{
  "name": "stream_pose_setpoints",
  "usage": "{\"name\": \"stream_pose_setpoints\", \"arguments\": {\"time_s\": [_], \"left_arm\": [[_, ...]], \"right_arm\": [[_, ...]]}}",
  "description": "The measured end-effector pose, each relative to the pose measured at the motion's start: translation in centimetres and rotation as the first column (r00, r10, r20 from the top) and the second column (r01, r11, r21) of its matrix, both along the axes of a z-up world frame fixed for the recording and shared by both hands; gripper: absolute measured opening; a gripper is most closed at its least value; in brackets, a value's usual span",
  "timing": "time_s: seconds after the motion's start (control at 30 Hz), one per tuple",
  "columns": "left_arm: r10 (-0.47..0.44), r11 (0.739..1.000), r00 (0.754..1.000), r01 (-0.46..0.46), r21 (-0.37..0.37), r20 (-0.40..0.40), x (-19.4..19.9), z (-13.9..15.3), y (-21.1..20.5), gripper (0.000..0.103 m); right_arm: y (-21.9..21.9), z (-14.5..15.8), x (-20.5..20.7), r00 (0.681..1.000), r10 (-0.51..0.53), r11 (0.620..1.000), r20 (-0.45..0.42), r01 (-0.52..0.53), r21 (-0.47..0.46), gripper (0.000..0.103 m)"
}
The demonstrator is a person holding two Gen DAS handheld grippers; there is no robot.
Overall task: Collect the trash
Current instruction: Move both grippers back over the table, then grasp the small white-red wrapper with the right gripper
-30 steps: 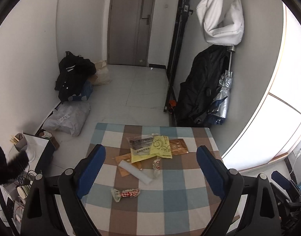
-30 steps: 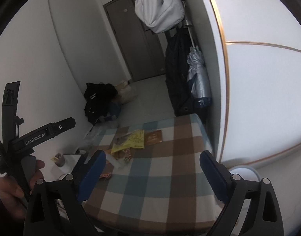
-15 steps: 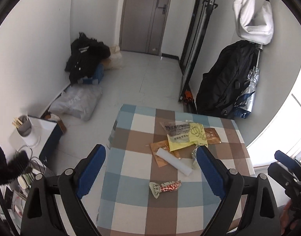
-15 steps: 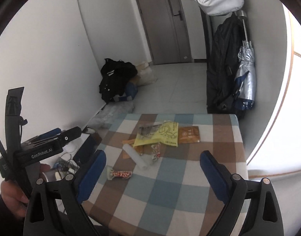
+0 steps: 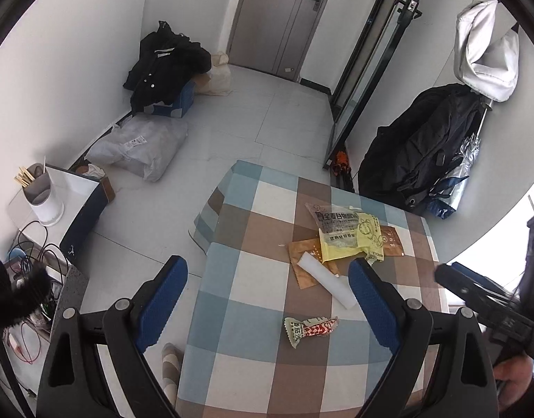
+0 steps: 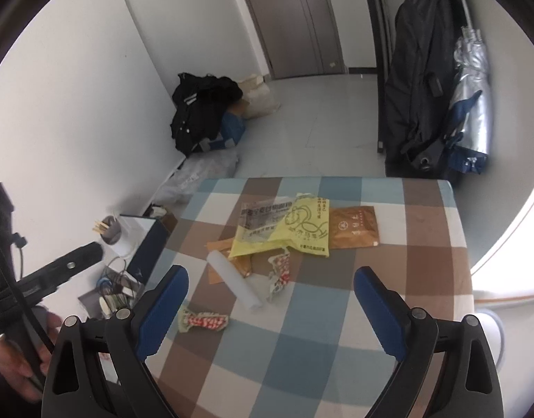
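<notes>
Both hand-held grippers hover wide open, empty, above the checked worktop [image 6: 336, 331]. Red wrapper [image 5: 310, 329] [image 6: 202, 321] lies between the left hand-held gripper [image 5: 267, 308] fingers, lengthwise left-right; right hand-held gripper [image 6: 270, 313] sits just right of it.

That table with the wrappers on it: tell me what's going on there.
A person holds a tool in each hand above the checked table. Both the left tool and the right tool are open and empty. Nothing is picked up yet: the yellow bag, brown packet, white tube and red candy wrapper all lie loose on the cloth. No trash bin shows in either view.
</notes>
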State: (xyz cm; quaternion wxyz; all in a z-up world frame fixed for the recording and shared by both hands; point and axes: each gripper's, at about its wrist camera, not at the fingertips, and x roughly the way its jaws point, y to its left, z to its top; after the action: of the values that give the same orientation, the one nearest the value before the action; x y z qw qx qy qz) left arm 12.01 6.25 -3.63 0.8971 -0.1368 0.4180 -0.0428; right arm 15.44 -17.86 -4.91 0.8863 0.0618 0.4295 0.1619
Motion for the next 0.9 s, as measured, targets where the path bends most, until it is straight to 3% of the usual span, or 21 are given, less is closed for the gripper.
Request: {"name": "stream_pose_setpoints", "arguments": {"time_s": [0.4, 0.47, 0.7, 0.9], "left_arm": [[-0.008, 1.0, 0.999, 0.007, -0.015, -0.053, 0.5, -1.1, 0.3, 0.092], [-0.007, 1.0, 0.998, 0.006, -0.018, -0.064, 0.6, -1.4, 0.4, 0.092], [0.017, 0.999, 0.995, -0.021, -0.036, -0.103, 1.1, -2.2, 1.1, 0.092], [0.029, 0.998, 0.991, -0.035, -0.048, -0.129, 1.1, -2.6, 1.4, 0.092]], "right_arm": [[1.2, -5.1, 6.4, 0.99, 0.025, 1.0, -0.141, -0.025, 0.003, 0.075], [1.5, -5.8, 7.1, 0.984, 0.043, 0.999, -0.172, -0.04, 0.021, 0.064], [2.8, -7.4, 7.8, 0.967, 0.054, 0.998, -0.248, -0.054, 0.008, 0.058], [2.9, -8.7, 8.2, 0.957, 0.039, 0.999, -0.288, -0.047, -0.021, 0.045]]}}
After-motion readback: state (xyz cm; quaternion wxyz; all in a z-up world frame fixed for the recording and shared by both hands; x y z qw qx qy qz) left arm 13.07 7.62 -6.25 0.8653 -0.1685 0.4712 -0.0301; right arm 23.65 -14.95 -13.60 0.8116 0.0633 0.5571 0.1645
